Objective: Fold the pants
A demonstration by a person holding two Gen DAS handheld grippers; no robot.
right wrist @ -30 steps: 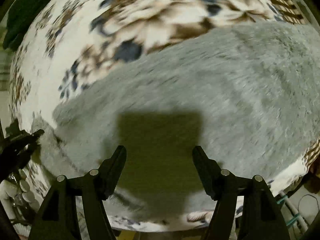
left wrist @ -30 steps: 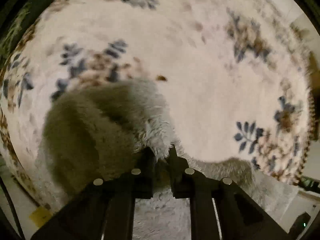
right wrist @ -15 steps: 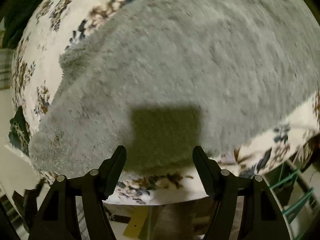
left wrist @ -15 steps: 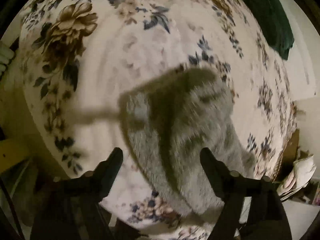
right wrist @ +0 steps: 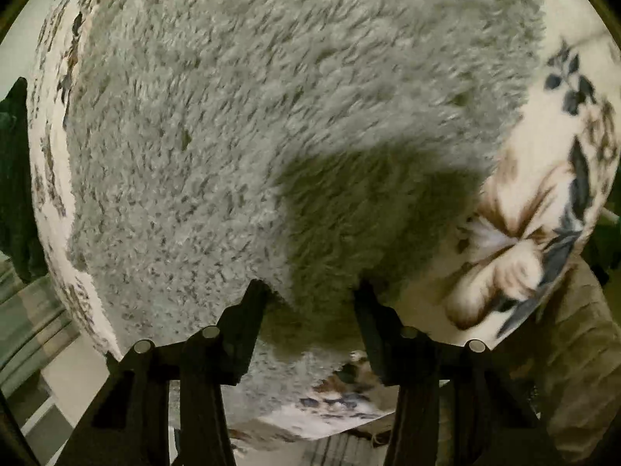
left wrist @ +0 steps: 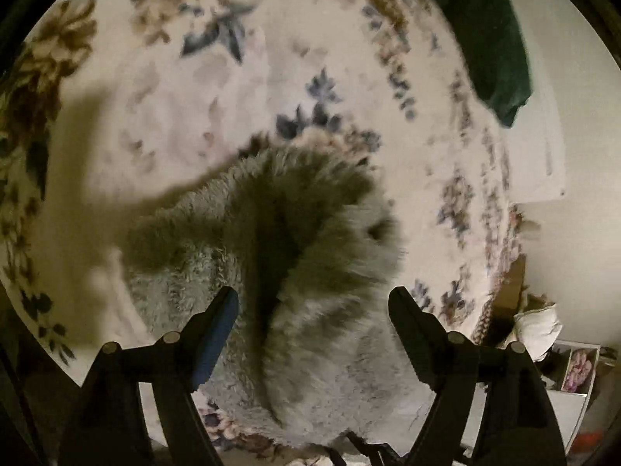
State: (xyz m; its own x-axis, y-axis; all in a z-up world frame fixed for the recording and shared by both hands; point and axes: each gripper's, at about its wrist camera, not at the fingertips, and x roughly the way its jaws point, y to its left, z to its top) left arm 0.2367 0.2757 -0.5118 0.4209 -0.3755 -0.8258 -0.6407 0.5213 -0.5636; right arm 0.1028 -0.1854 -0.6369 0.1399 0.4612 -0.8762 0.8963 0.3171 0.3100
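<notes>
My left tongs [left wrist: 312, 310] hang wide apart, gripping nothing, above the fluffy grey pants [left wrist: 279, 272]. My right tongs [right wrist: 310, 295] straddle a pants edge, partly spread, ready to pinch. Beyond both, the pants lie on the floral bedspread [left wrist: 194, 77].

Left wrist view: looks steeply down from above past its two fingers [left wrist: 217, 322] onto the fuzzy grey pants [left wrist: 310, 272] and floral blanket [left wrist: 174, 89]; moderately high, with a green cloth [left wrist: 493, 46] at upper right; right wrist view: far nearer, angled down along its fingers [right wrist: 248, 310], pants [right wrist: 271, 97] filling most of the field; shared: pants and blanket [right wrist: 543, 194].
</notes>
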